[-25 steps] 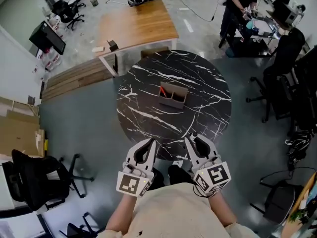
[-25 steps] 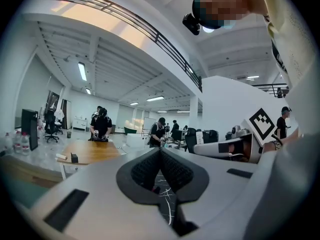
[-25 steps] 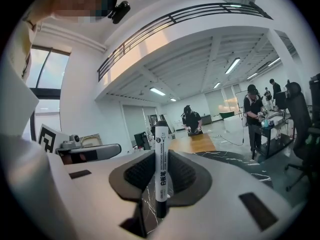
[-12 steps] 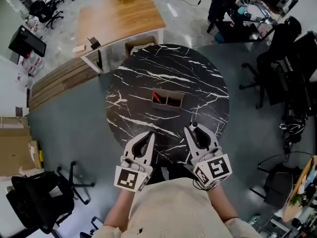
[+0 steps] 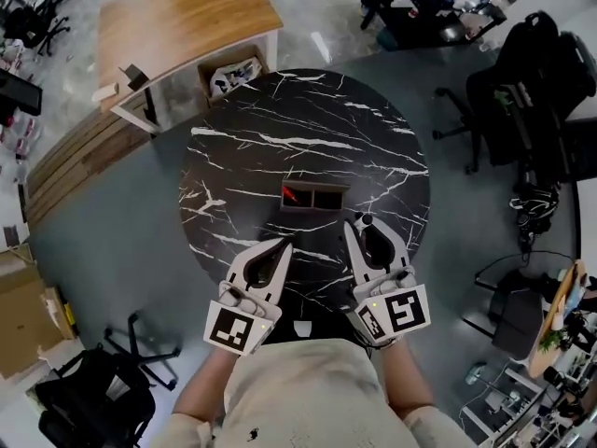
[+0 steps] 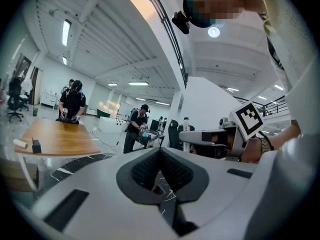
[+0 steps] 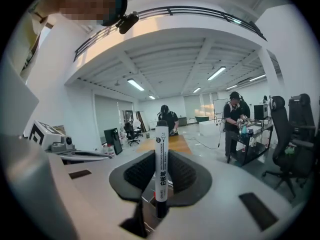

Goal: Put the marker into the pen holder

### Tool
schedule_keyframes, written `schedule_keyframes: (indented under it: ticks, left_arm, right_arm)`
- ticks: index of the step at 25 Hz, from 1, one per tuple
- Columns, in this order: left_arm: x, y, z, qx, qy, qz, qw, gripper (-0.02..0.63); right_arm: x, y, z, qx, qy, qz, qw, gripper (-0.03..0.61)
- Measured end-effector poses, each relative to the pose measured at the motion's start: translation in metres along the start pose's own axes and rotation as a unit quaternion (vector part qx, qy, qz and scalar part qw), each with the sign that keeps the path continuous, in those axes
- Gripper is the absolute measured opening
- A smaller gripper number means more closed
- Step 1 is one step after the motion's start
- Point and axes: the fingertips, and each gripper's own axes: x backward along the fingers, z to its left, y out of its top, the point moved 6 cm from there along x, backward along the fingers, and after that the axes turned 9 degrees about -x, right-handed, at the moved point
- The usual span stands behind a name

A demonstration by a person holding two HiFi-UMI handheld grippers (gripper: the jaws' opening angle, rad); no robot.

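Person's beige-shirted torso at the bottom edge, both forearms stretched forward and roughly parallel, marker cubes facing up. Since the earlier frames both grippers have pushed out from the table's near rim to sit over its surface, and the gap to the pen holder has narrowed; the holder, angled before, now sits square-on. Left gripper: jaws pressed together at the tips, nothing between the pads, pointing forward and slightly right, low over the near part of the round black marble table. Right gripper: level with it, near and apart from it, pointing forward and slightly left, jaws clamped on the whiteboard marker. The marker is white-barrelled with dark ends, stands upright across the pads, and its top pokes well above the jaws; it is not yet in the holder. Brown two-compartment pen holder stands near the table centre, just beyond and between the two gripper tips. A red item lies in its left compartment; the right one looks dark, contents unclear. Farther off: wooden desk at upper left, black office chairs at right.
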Motion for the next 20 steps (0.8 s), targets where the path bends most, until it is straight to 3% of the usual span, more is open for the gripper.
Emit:
schedule_keyframes:
  ticks: [7,14,20]
  left_arm:
    - [-0.026,-0.027,0.038,0.008,-0.022,0.037,0.9990,0.008]
    - [-0.052,-0.046,0.055,0.010,-0.009,0.053,0.9985,0.008]
    - [-0.063,-0.067,0.051,0.034,-0.001,0.073,0.9968,0.008]
  right_arm:
    - [-0.045,-0.022,-0.022,0.025,-0.027,0.004,0.999,0.083]
    - [-0.074,-0.061,-0.043,0.021,-0.007,0.017,1.000,0.083]
    - [-0.097,-0.078,-0.054,0.029,0.002,-0.011,1.000,0.083]
